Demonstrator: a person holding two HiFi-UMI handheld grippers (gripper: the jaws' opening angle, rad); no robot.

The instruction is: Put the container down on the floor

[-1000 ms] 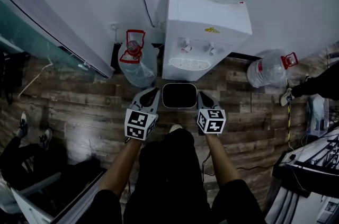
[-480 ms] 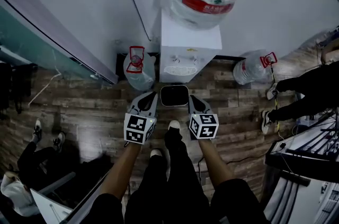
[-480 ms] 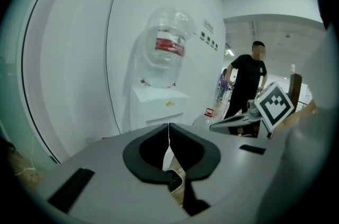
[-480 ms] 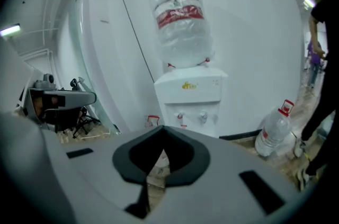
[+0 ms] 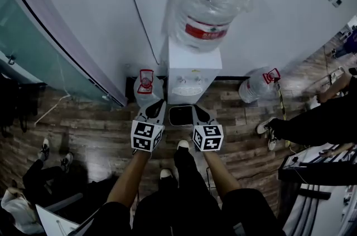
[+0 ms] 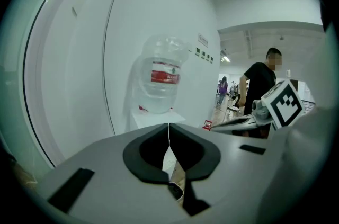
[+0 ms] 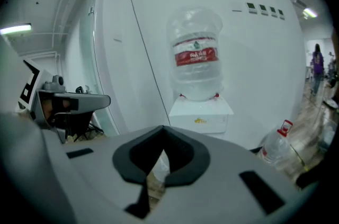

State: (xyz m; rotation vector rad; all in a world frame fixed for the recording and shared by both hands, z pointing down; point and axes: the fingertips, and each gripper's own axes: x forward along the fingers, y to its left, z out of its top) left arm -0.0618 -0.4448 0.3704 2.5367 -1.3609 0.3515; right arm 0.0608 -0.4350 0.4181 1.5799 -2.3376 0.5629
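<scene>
Head view shows the left gripper point(image 5: 158, 102) and right gripper point(image 5: 197, 109) held out side by side, each with its fingers pressed together on nothing. Between their tips, lower down, the dark container point(image 5: 180, 116) appears to lie on the wooden floor point(image 5: 95, 129). Just beyond it stands a white water dispenser point(image 5: 189, 70) carrying a large bottle point(image 5: 206, 11).
</scene>
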